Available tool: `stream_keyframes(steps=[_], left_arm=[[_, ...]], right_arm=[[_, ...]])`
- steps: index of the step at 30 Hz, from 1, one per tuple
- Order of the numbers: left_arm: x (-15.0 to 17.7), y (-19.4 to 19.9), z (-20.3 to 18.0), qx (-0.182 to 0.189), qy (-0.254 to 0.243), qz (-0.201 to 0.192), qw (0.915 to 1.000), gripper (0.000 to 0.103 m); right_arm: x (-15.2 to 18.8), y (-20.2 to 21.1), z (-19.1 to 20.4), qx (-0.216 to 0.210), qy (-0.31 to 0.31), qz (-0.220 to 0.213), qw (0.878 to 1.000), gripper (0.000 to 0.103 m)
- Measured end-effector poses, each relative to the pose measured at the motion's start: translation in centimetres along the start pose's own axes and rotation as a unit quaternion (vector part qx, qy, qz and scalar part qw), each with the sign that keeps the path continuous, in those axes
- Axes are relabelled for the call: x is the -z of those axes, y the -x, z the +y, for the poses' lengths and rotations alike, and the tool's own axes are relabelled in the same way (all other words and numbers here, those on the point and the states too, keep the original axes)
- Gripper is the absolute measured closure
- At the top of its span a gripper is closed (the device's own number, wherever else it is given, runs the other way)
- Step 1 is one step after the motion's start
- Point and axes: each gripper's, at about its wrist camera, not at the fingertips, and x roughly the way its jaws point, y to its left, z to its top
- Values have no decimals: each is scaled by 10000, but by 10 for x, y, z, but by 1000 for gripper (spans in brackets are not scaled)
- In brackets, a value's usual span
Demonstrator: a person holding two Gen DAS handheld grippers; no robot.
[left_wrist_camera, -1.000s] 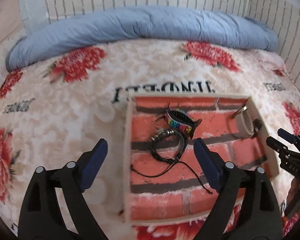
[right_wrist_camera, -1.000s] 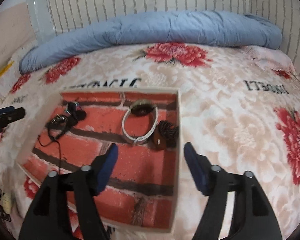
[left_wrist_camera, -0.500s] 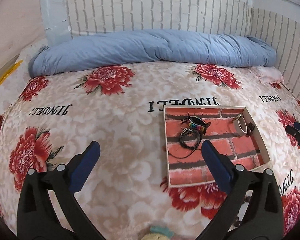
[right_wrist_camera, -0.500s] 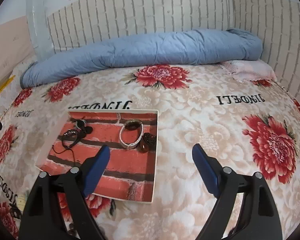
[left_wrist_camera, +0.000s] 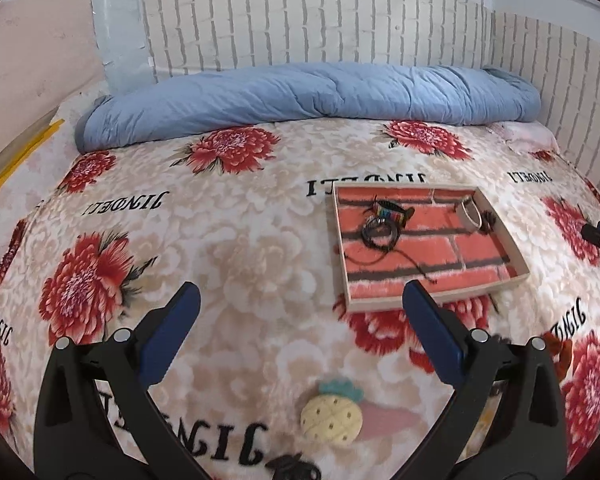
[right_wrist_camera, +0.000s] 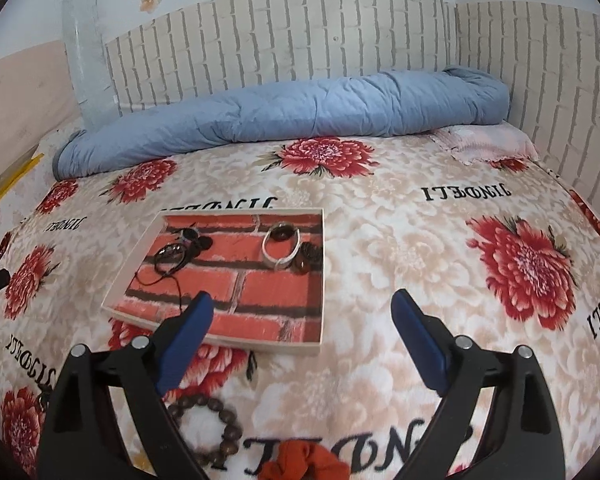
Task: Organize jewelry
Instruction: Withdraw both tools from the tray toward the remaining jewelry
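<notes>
Both tongs gape wide and empty; the right tongs (right_wrist_camera: 300, 316) have just been opening. The bead bracelet (right_wrist_camera: 210, 428) lies on the bed (right_wrist_camera: 400, 240), near of the tray (right_wrist_camera: 318, 272), just below the right tongs' left finger. The left tongs (left_wrist_camera: 300, 308) hover above the pineapple clip (left_wrist_camera: 332, 414).

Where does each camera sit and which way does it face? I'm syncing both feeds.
Left wrist: on the left gripper, aimed down the bed; its open blue fingers show, tray right.
Right wrist: on the right gripper, same aim; open fingers, tray left.
Shared: tray, blue duvet, brick-pattern wall.
</notes>
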Motion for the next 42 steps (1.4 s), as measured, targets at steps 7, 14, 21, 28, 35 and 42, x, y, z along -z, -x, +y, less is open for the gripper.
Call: stream_keyframes(steps=[7,14,21,28,35,42], left_arm=[[36,14,9,-75,37,53,10000,5],[83,12,18,-80,148,235,9996,5],[123,11,34,-42,528,281,9982,5],[152,9,35,-126,601,211,9979,5],[167,2,25,-68,527,202,9984,5],[177,0,14,-35,342,211,9992,5]], right_arm=[[35,19,11,0,105,48,9999,14],[82,25,20,53,186,143,9997,14],[132,31,28,79,147,87,9998,14],[164,37,38,132,326,55,9994,14],[176,43,67,139,721,5,9973,14],[191,44,84,53,890,15,9960,14]])
